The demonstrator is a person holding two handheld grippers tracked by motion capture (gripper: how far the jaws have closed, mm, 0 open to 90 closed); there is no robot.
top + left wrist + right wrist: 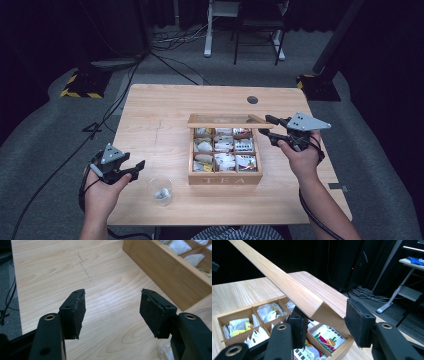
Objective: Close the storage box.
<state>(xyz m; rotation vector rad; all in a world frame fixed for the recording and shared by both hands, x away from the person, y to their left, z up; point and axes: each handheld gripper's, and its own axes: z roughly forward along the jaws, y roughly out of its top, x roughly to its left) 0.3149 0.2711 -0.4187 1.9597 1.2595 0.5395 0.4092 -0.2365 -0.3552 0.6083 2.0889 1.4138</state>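
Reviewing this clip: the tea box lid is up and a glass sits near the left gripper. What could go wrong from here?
1. The right gripper holds the raised lid by one corner; a slip could likely drop it onto the tea bags.
2. The left gripper, jaws open and empty, hovers close to the glass, which stands near the table edge; a careless sweep might knock it off.

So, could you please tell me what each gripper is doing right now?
Left gripper: open, holding nothing.
Right gripper: shut on the tea box lid.
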